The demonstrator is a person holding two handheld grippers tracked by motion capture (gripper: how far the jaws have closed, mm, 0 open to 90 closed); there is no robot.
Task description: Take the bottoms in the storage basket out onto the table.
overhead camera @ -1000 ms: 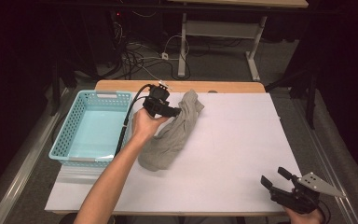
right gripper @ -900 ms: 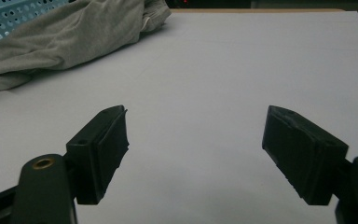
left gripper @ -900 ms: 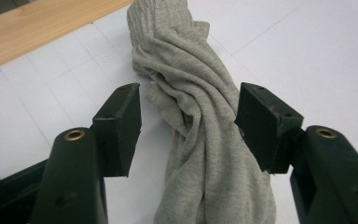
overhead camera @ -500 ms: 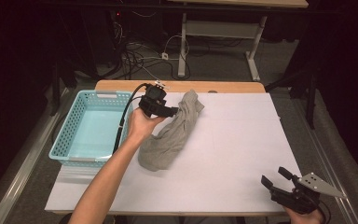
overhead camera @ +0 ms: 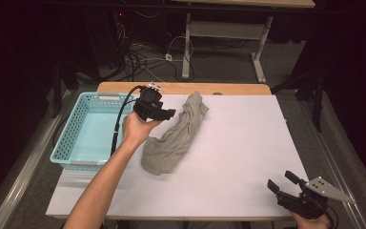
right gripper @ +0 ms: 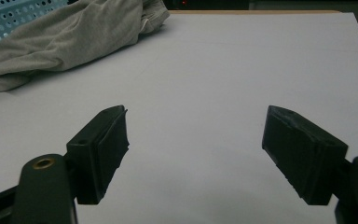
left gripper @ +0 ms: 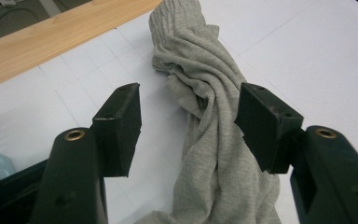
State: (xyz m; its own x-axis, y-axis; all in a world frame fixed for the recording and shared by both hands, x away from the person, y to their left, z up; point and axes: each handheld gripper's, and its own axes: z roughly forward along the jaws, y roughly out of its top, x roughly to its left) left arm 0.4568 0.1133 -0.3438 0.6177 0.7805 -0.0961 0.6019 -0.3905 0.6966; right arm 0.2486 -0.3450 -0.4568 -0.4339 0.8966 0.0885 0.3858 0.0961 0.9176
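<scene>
A grey garment (overhead camera: 177,131) lies twisted on the white bench (overhead camera: 238,143) beside a light-blue basket (overhead camera: 83,131) — the left hand-held gripper (overhead camera: 164,113) hovers at its upper end; the right hand-held gripper (overhead camera: 281,183) sits well apart, jaws spread.

The black two-jaw left gripper (overhead camera: 167,113), held open-jawed in the person's left hand (overhead camera: 138,130), is now lifted slightly and shifted towards the light blue perforated plastic basket (overhead camera: 78,128), away from the crumpled grey knitted cloth (overhead camera: 177,136) on the white table.
</scene>
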